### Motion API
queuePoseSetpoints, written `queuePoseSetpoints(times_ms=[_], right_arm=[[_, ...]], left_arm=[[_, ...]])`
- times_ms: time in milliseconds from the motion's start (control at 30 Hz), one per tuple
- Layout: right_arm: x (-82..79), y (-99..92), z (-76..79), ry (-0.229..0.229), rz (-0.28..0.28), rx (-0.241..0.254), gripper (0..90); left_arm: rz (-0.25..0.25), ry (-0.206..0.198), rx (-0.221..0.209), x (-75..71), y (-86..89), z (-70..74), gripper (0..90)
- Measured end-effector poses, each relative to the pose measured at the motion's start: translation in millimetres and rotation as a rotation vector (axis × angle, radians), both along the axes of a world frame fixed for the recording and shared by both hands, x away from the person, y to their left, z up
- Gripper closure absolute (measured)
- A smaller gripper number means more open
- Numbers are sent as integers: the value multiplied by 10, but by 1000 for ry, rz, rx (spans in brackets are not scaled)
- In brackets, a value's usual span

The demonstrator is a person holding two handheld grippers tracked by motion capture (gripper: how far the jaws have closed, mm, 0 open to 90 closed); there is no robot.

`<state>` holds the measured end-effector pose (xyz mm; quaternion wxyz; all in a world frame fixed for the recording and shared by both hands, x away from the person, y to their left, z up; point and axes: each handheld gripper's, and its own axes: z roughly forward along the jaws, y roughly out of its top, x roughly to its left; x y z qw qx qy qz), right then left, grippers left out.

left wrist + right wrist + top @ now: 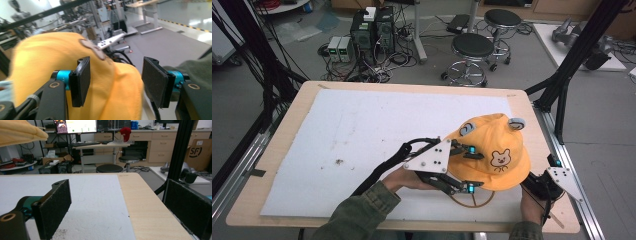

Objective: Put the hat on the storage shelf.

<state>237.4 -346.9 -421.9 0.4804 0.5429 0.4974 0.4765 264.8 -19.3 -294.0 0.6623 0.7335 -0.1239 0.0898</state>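
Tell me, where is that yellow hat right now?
In the high view the hat sits on the table's near right part, between the left tongs and right tongs.

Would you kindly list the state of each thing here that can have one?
yellow hat: crown up, raised off the white mat, chin cord hanging below its brim.
left gripper: open, jaws either side of the hat's fabric, pads not pressing it.
right gripper: open, nothing between its jaws, low over the table edge.
white mat: lying flat on the table, some dark specks on it.
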Motion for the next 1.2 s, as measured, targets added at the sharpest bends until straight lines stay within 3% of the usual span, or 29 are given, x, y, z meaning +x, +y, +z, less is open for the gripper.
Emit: queuePoseSetpoints(times_ms=[533, 833, 867, 967, 1200], right_arm=[[2, -17, -1, -1, -1, 0, 62], [5, -25, -8, 0, -3, 4, 62], [3, -25, -7, 3, -3, 4, 62], [0, -22, -5, 3, -2, 9, 62], [-1, -32, -5, 2, -6, 2, 62]], left_arm=[[181, 24, -112, 276, 415, 84, 401], [362, 12, -163, 462, 689, 81, 401], [411, 9, -164, 497, 736, 80, 400], [449, 5, -171, 519, 769, 81, 397], [578, 18, -278, 592, 962, 103, 391]])
